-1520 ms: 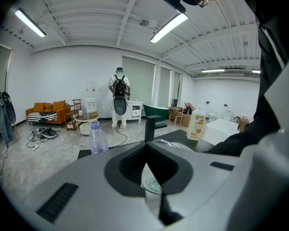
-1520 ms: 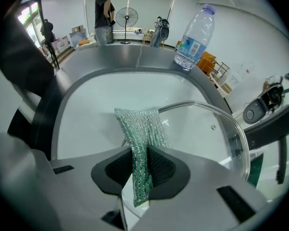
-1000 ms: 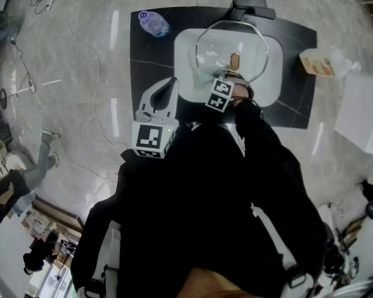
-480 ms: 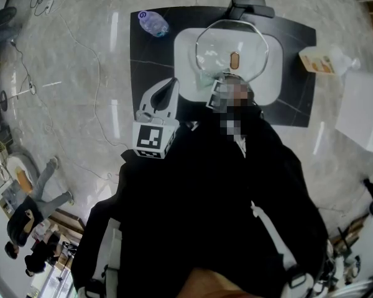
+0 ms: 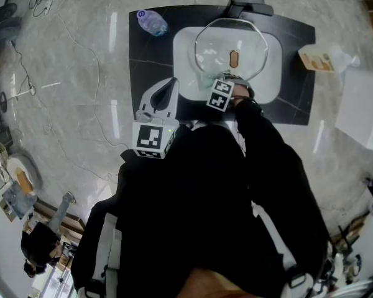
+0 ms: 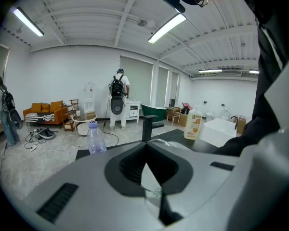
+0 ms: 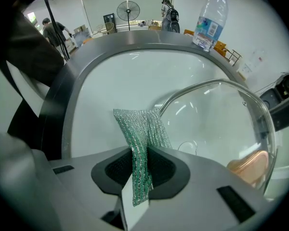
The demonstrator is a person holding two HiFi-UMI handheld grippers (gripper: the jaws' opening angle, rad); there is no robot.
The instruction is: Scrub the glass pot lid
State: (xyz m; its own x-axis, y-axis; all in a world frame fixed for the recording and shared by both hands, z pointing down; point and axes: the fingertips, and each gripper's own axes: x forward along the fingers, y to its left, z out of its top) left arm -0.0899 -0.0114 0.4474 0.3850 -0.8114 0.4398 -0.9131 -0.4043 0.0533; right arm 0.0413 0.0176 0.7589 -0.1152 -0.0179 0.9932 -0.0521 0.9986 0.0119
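Observation:
The glass pot lid (image 5: pixel 231 51) lies in the white sink (image 5: pixel 186 48); it has a metal rim and a coppery knob (image 5: pixel 233 59). My right gripper (image 5: pixel 212 81) is at the lid's near edge, shut on a green-silver scrub cloth (image 7: pixel 140 134). In the right gripper view the cloth sticks up from the jaws just left of the lid (image 7: pixel 216 121) rim. My left gripper (image 5: pixel 171 83) rests over the black counter at the sink's left edge, apart from the lid. In the left gripper view, the left gripper (image 6: pixel 145 160) has its jaws shut with nothing held.
A black counter (image 5: pixel 149 54) surrounds the sink. A black faucet (image 5: pixel 251 5) stands at the sink's far side. A water bottle (image 5: pixel 153 23) lies at the far left corner, and a soap bottle (image 5: pixel 323 61) and a white box (image 5: pixel 363 107) are to the right.
Both grippers stay about where they were, and the cloth remains gripped. Only a person in the room's background has walked on.

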